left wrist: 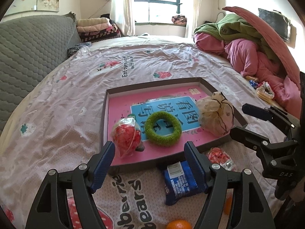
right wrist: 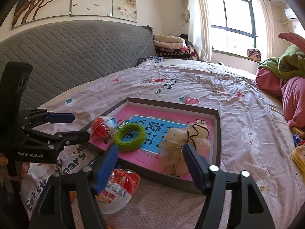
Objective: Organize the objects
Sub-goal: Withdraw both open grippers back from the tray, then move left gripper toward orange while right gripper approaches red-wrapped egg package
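A shallow brown tray [left wrist: 103, 114] with a pink printed floor lies on the bedspread. In it are a red snack in clear wrap [left wrist: 126, 136], a green fuzzy ring [left wrist: 163, 130] and a beige cloth bundle tied with black string [left wrist: 216, 114]. My left gripper [left wrist: 149, 159] is open and empty at the tray's near edge. A blue packet [left wrist: 180, 181] and a red snack bag [left wrist: 221, 157] lie in front of the tray. My right gripper [right wrist: 150, 164] is open and empty, just before the bundle [right wrist: 183, 145], and shows at the right of the left wrist view [left wrist: 246, 120].
Oranges [left wrist: 178, 224] lie near me on the bedspread. A grey quilted headboard [right wrist: 76, 53] stands at the left. Piled pink and green bedding [left wrist: 247, 43] and small packets [left wrist: 265, 91] lie at the right. Folded blankets [left wrist: 97, 28] sit by the window.
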The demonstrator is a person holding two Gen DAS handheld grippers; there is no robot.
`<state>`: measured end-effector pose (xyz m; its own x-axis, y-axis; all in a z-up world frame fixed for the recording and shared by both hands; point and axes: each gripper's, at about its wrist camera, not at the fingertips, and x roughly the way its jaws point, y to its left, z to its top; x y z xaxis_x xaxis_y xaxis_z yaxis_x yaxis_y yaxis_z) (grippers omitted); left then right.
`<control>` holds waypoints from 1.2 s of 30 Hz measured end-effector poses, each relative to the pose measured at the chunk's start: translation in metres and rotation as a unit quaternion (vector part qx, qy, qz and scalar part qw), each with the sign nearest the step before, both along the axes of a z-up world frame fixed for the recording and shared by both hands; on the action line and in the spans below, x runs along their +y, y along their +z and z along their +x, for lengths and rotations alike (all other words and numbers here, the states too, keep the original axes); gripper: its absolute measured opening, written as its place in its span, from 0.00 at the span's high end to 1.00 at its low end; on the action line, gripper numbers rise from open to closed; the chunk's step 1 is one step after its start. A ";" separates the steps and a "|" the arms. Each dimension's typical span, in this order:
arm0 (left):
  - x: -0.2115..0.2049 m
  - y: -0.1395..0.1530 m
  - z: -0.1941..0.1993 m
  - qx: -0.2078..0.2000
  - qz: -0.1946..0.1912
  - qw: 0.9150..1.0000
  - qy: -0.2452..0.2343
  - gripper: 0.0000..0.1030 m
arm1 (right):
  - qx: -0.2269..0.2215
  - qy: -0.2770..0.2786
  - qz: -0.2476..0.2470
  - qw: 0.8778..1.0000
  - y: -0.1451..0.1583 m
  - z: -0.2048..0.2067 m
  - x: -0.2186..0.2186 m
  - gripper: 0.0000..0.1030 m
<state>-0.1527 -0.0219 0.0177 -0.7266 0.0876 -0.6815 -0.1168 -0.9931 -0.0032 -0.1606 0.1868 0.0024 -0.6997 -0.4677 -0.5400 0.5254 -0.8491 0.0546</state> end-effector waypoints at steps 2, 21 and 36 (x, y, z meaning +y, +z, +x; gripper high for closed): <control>-0.001 -0.002 0.001 -0.004 0.002 1.000 -0.001 0.26 | -0.001 0.001 0.000 1.000 0.000 0.000 -0.001 0.29; -0.006 -0.006 0.021 -0.006 0.008 1.000 0.007 0.26 | -0.020 0.000 -0.005 1.000 -0.001 0.003 -0.003 0.29; 0.008 -0.022 0.063 -0.024 0.005 0.999 -0.028 0.26 | -0.062 0.014 -0.010 0.998 -0.012 0.020 -0.014 0.29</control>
